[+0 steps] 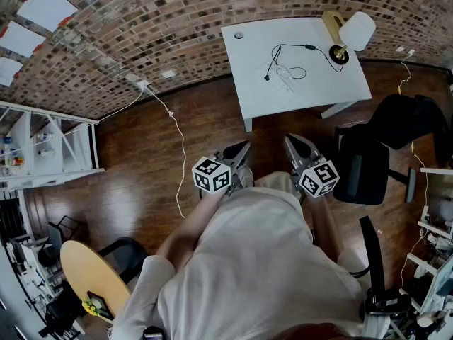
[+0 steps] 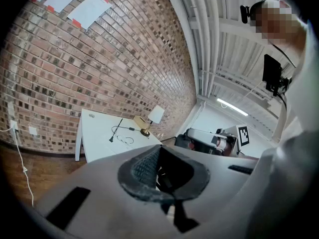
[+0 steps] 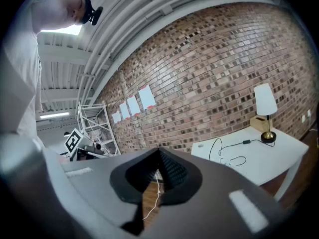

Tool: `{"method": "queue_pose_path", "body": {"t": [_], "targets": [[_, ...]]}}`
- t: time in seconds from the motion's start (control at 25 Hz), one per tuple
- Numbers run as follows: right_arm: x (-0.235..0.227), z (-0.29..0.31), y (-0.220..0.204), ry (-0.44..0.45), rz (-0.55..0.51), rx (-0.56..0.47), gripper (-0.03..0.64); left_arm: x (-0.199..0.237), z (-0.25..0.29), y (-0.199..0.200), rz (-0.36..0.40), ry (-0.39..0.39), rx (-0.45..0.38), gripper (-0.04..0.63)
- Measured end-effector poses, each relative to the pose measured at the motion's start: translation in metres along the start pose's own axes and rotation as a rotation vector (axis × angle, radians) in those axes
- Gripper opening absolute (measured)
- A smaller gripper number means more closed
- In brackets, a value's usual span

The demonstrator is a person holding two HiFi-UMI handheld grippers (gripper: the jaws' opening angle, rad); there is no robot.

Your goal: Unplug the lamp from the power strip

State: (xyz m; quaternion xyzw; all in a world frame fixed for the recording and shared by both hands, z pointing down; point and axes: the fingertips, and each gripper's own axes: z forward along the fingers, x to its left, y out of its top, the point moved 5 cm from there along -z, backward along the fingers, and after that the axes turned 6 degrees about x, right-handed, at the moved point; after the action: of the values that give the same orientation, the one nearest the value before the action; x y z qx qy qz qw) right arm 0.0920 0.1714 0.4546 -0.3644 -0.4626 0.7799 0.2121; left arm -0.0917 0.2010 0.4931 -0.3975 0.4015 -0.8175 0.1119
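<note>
**A:** Where's the lamp [image 1: 347, 37]?

**B:** On the far corner of the white table [image 1: 248, 48], well apart from me. Its black cord [image 1: 290, 47] trails to a plug [image 1: 267, 78] by a pale bar I take for the power strip [image 1: 284, 81]; it's too small to be sure.

**A:** Claws?

**B:** Left claw [image 1: 244, 146] and right claw [image 1: 290, 139] are both pressed together, empty.

**A:** Where to grab?

**B:** The plug's hard body, I'd say, not the limp cord. The strip looks light and may lift.

Rough brick wall [image 1: 177, 20], glossy wood floor [image 1: 141, 168], brassy lamp base [image 1: 340, 54]
</note>
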Motion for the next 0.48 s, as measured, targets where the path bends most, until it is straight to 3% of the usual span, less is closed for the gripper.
{"method": "queue_pose_path", "body": {"t": [0.24, 0.48], "targets": [[-0.011, 0.024, -0.002, -0.054, 0.018, 0.001, -0.011, 0.03, 0.001, 0.007, -0.007, -0.018, 0.005, 0.003], [-0.025, 0.034, 0.012, -0.142, -0.148, 0.068, -0.01, 0.045, 0.021, 0.007, -0.026, -0.024, 0.048, 0.003]]}}
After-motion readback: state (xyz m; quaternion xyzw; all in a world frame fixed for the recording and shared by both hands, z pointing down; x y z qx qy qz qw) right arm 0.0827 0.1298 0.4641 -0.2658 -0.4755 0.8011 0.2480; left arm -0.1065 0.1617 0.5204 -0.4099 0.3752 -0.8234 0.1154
